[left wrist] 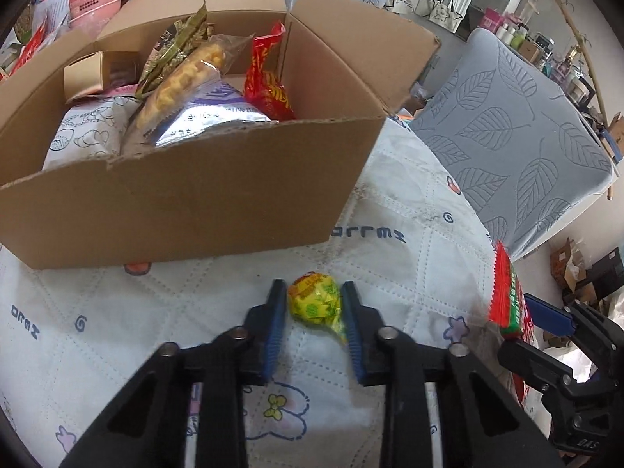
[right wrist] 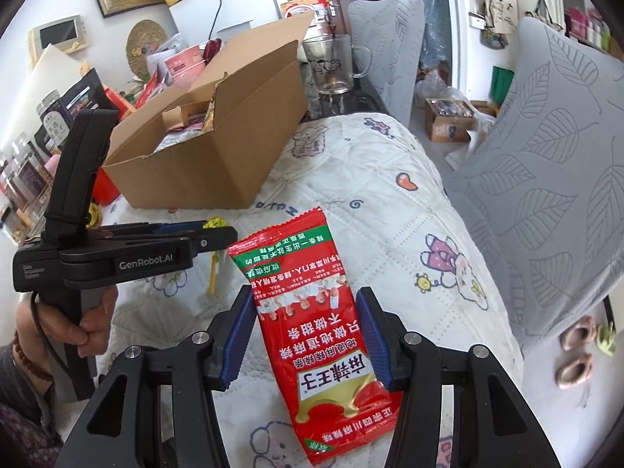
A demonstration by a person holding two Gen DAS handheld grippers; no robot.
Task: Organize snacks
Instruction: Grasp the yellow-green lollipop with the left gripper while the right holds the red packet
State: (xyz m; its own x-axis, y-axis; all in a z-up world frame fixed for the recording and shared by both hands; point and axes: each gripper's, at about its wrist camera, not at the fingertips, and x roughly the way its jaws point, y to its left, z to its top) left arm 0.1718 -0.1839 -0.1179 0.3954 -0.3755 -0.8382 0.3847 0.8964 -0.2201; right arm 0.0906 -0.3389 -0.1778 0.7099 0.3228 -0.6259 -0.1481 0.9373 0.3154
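Already my box (left wrist: 187,195) at upper left holds several snacks, while my left gripper (left wrist: 314,308) clamps the lollipop (left wrist: 315,302) and my right gripper (right wrist: 306,335) clamps the red packet (right wrist: 312,319), both unboxed.

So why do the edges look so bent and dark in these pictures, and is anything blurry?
Left wrist view: wide lens bows the cardboard box and blackens the corners; the lollipop is sharp. Right wrist view: same curving on the grey cushion; print on the red snack packet reads crisply, in soft daylight without harsh shadows.
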